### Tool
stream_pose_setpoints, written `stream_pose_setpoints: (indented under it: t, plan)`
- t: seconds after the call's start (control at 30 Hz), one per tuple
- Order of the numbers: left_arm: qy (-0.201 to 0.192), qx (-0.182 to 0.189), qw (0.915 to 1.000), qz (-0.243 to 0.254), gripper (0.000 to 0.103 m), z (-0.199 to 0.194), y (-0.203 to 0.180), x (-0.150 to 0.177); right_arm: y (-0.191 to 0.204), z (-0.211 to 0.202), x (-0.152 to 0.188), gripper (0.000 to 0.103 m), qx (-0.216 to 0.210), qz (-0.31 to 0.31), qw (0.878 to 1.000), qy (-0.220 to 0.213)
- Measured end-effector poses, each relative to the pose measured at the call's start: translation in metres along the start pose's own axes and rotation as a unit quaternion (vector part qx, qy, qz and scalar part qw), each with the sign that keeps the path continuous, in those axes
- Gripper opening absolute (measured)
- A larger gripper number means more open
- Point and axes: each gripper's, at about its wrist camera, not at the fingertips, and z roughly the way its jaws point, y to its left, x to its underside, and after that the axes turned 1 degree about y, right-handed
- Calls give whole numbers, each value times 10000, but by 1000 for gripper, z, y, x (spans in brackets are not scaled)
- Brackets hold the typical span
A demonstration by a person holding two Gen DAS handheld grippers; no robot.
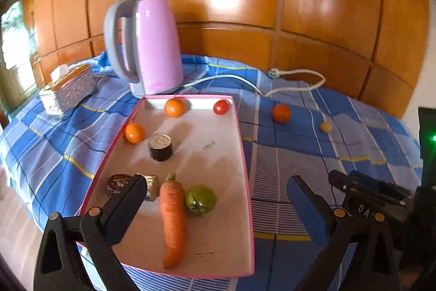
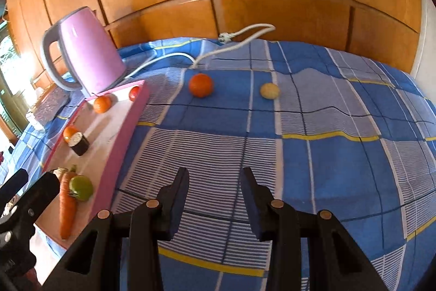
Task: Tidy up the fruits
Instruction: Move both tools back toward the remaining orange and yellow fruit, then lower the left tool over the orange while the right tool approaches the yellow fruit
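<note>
A pink-rimmed tray (image 1: pixel 243 152) (image 2: pixel 124 135) holds a carrot (image 1: pixel 173 220), a green tomato (image 1: pixel 200 199), two oranges (image 1: pixel 174 107) (image 1: pixel 134 132) and a small red tomato (image 1: pixel 220 107). On the blue checked cloth right of the tray lie a red-orange fruit (image 2: pixel 200 85) (image 1: pixel 281 113) and a small yellow fruit (image 2: pixel 269 91) (image 1: pixel 326 126). My left gripper (image 1: pixel 218 187) hangs open over the near end of the tray, above the carrot and green tomato. My right gripper (image 2: pixel 215 179) is open over bare cloth, well short of the two loose fruits, with nothing between its fingers.
A pink kettle (image 1: pixel 152 45) stands behind the tray, its white cord (image 2: pixel 245 37) trailing along the back of the table. On the tray are also a dark foil-topped cylinder (image 1: pixel 160 147) and foil-wrapped pieces (image 1: pixel 118 183). A tissue box (image 1: pixel 68 89) sits at the far left. Wooden panels close the back.
</note>
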Motion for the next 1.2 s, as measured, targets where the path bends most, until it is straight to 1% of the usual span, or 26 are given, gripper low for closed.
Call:
stream_pose_setpoints:
  t: [0.03, 0.17, 0.23, 0.37, 0.4, 0.53, 0.6, 0.7, 0.77, 0.87, 1.0, 1.13, 1.2]
  plan:
    - [5, 57, 10000, 70, 103, 1, -3, -1, -3, 2, 0, 39, 33, 20, 10000, 21]
    - [-63, 213, 9997, 90, 103, 1, -8, -8, -12, 6, 0, 39, 125, 97, 9999, 65]
    - [-30, 315, 9995, 96, 103, 5, -10, -12, -17, 8, -1, 39, 171, 136, 9997, 94]
    - [-13, 317, 9995, 82, 103, 14, -19, -22, -27, 13, 0, 39, 259, 231, 9993, 156]
    - [-8, 377, 9993, 82, 103, 16, -22, -24, -29, 14, -1, 39, 278, 249, 9992, 165]
    - [-116, 555, 9984, 73, 103, 22, -32, -32, -39, 19, -4, 39, 375, 310, 9986, 191]
    - [-17, 724, 9973, 90, 103, 29, -38, -35, -43, 22, -7, 39, 424, 313, 9984, 202]
    - [149, 787, 9966, 215, 103, 43, -48, -38, -47, 27, -12, 39, 474, 283, 9982, 226]
    - [229, 843, 9960, 212, 103, 50, -53, -40, -50, 32, -16, 39, 513, 246, 9981, 228]
    - [263, 788, 9963, 206, 103, 60, -59, -45, -56, 39, -22, 39, 583, 230, 9977, 250]
    - [493, 701, 9960, 244, 103, 80, -69, -53, -66, 50, -32, 39, 671, 260, 9970, 286]
    - [578, 825, 9949, 91, 103, 95, -73, -60, -71, 59, -46, 39, 693, 254, 9969, 263]
    - [620, 808, 9948, 28, 103, 104, -76, -64, -74, 64, -52, 39, 666, 257, 9971, 257]
